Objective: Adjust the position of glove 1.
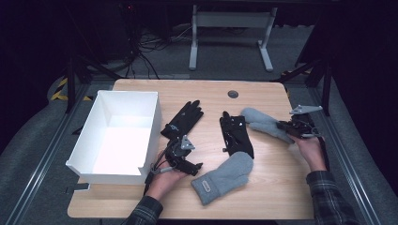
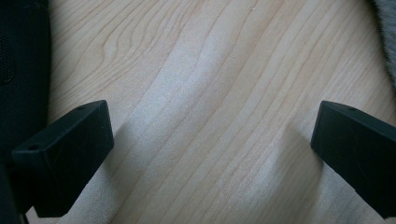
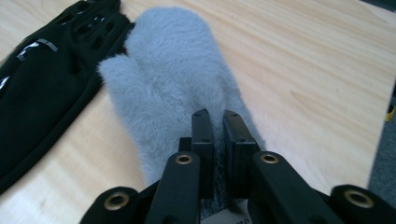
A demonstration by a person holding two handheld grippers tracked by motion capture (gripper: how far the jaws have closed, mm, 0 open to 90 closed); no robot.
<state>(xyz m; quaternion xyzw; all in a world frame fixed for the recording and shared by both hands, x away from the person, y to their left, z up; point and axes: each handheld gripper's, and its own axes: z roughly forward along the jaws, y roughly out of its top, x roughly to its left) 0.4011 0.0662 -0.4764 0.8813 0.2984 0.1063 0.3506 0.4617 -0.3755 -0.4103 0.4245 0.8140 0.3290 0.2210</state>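
While the right gripper (image 3: 214, 122) pinches the grey mitten (image 3: 173, 79) cuff, lift begins.
Left gripper (image 2: 212, 135) gapes empty, lower centre; keep pinch firm, clear the black glove (image 3: 42, 88).

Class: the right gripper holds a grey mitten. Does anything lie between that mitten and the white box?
Yes. Two black gloves lie on the table between the mitten in the right gripper and the box.

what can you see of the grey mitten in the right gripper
The grey mitten looks fuzzy and fleecy, thumb lobe to one side, lying flat on the wooden table near its right edge. Its fingertip end touches a black glove. The right gripper is shut on its cuff end, pinching a ridge of fabric between the jaws.
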